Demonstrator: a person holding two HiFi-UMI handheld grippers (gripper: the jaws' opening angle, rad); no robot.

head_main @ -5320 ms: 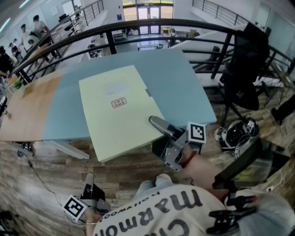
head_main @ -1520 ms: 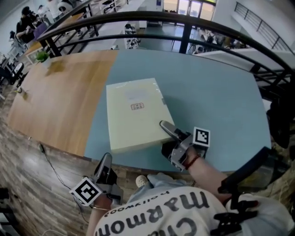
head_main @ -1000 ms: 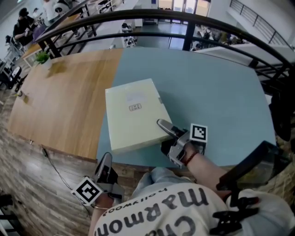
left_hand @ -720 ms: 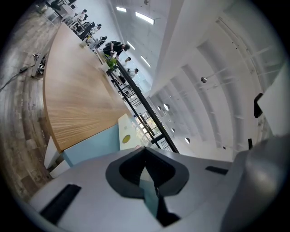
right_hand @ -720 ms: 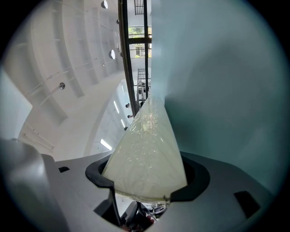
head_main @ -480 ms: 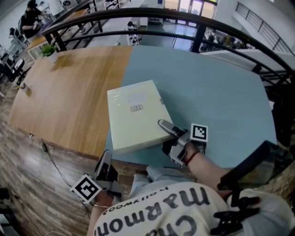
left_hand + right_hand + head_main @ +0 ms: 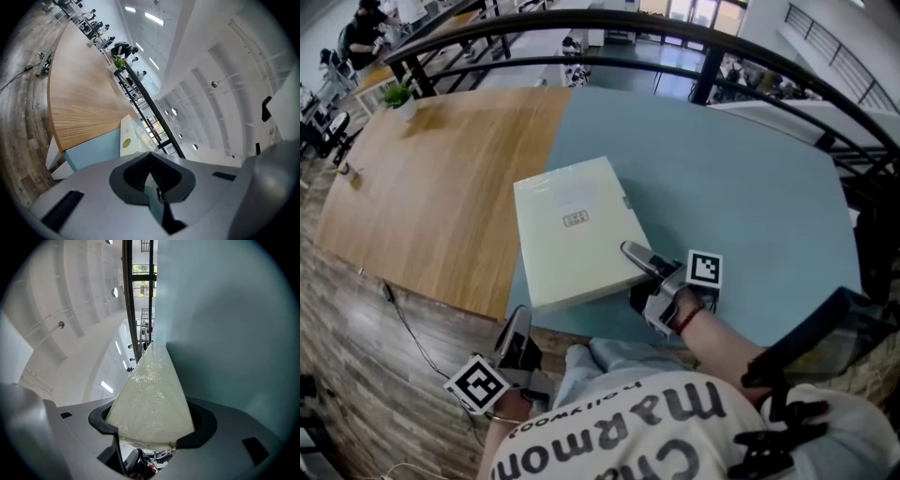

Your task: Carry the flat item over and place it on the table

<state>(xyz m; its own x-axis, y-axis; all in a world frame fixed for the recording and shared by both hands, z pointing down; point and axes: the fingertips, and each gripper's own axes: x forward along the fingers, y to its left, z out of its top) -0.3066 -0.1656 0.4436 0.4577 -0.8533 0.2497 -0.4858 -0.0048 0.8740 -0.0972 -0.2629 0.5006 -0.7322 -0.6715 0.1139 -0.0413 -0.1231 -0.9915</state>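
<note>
The flat item is a pale yellow, plastic-wrapped box [image 7: 572, 230] with a small label on top. It sits over the blue part of the table [image 7: 750, 187], its near left corner past the front edge. I cannot tell whether it rests on the top. My right gripper [image 7: 630, 251] is shut on its near right corner. In the right gripper view the box [image 7: 152, 399] fills the gap between the jaws [image 7: 152, 439]. My left gripper [image 7: 517, 323] hangs low in front of the table, shut and empty [image 7: 151, 176], with the box's edge [image 7: 126, 136] ahead of it.
The table's left half is wood [image 7: 422, 178], with a small plant [image 7: 397, 95] at its far corner. A black railing [image 7: 703, 56] curves behind the table. A cable [image 7: 403, 314] lies on the wooden floor at left, and a black frame [image 7: 797, 347] stands at my right.
The box has travelled from the table's near edge to farther over the blue top, close to the wood seam. In the last second it barely shifted. The left gripper stayed low.
</note>
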